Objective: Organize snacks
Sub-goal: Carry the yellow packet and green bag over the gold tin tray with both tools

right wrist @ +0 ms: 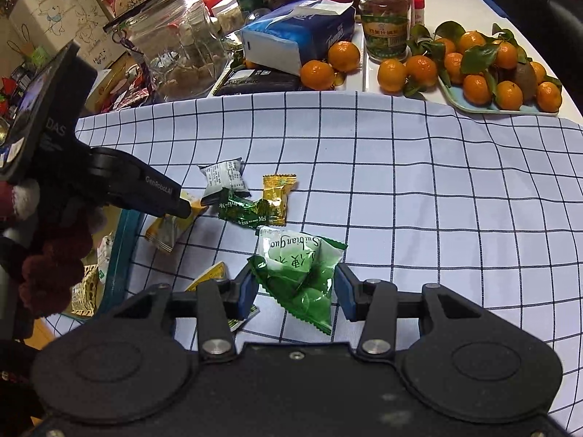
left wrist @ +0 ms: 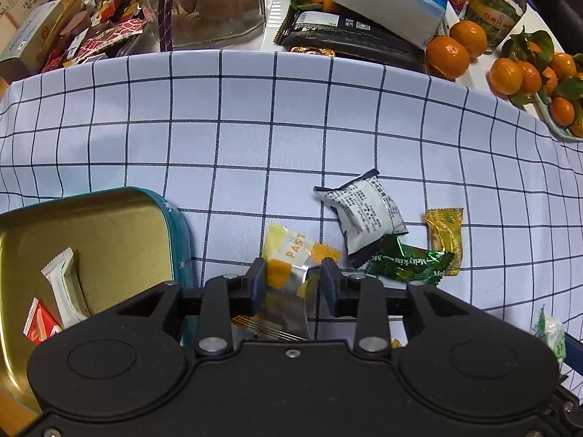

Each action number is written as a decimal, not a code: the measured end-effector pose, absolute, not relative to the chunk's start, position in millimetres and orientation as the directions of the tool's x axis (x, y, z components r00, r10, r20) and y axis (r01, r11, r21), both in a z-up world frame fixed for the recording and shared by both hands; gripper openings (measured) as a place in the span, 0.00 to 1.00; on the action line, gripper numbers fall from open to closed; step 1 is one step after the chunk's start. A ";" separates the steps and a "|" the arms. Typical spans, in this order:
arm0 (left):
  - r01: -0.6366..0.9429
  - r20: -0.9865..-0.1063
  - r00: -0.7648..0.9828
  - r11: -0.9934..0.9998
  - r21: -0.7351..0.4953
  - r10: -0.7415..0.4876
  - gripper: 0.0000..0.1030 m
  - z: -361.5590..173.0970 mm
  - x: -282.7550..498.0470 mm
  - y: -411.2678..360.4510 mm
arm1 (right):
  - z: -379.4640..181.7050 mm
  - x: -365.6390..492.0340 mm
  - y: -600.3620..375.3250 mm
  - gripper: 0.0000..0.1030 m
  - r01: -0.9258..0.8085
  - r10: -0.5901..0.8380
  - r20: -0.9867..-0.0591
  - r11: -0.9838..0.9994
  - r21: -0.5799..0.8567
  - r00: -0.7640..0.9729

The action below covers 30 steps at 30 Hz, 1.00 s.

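Two wrappers (left wrist: 62, 284) in gold tin (left wrist: 120, 215).

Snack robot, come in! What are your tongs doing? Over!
Left tongs around yellow-orange foil packet. Right tongs open around green plastic packet. Gold tin beside left. Nothing blocking.

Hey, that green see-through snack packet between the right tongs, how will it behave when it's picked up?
The green packet is thin, crinkled film, so it will probably flop and sag rather than stay stiff. It looks puffy and small, likely light. The glossy wrapper may slip between the right tongs, which now flank it without clearly pinching, so a grip across its fuller middle seems safest.
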<state>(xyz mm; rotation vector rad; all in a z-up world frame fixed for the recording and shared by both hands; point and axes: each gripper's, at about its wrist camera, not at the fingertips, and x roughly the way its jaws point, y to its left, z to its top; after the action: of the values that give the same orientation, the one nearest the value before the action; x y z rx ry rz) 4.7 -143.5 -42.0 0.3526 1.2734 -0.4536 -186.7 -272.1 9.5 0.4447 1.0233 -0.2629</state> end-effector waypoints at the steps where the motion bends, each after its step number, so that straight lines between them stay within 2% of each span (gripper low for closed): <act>1: 0.511 -0.965 0.229 0.860 0.011 -0.124 0.47 -43.3 4.9 -144.7 | 9.7 -187.4 -273.0 0.46 0.416 -0.004 -0.865 0.878 0.237 0.502; 4: 0.516 -0.967 0.229 0.856 0.022 -0.113 0.53 -48.3 4.3 -148.0 | 10.2 -189.3 -274.7 0.46 0.424 -0.003 -0.865 0.872 0.243 0.502; 9: 0.532 -0.966 0.245 0.845 0.062 -0.084 0.51 -52.0 -4.4 -156.5 | 12.9 -192.3 -278.2 0.46 0.436 -0.007 -0.862 0.865 0.250 0.508; 11: 0.540 -0.965 0.248 0.839 0.065 -0.085 0.48 -51.3 -9.1 -159.8 | 13.8 -193.9 -282.0 0.46 0.449 -0.016 -0.861 0.858 0.249 0.509; 12: 0.546 -0.965 0.246 0.835 0.062 -0.089 0.40 -50.1 -12.5 -162.3 | 14.2 -194.5 -283.9 0.46 0.456 -0.021 -0.860 0.854 0.250 0.510; 15: 0.554 -0.971 0.194 0.833 -0.009 -0.140 0.37 -46.3 -17.3 -166.9 | 15.1 -195.6 -292.5 0.46 0.490 -0.043 -0.858 0.835 0.250 0.512; 17: 0.553 -0.972 0.165 0.832 -0.048 -0.166 0.37 -42.6 -20.8 -169.6 | 16.7 -196.4 -298.5 0.46 0.514 -0.059 -0.857 0.820 0.251 0.513; 30: 0.578 -0.959 0.174 0.812 -0.083 -0.222 0.37 -15.6 -37.3 -169.7 | 16.3 -190.5 -323.6 0.46 0.675 -0.148 -0.882 0.702 0.225 0.447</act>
<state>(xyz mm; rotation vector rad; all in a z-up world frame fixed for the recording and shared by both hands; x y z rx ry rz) -37.3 -169.7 -15.6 0.3325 1.2776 -0.5812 -190.5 -323.6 16.3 0.6169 0.9832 -0.5513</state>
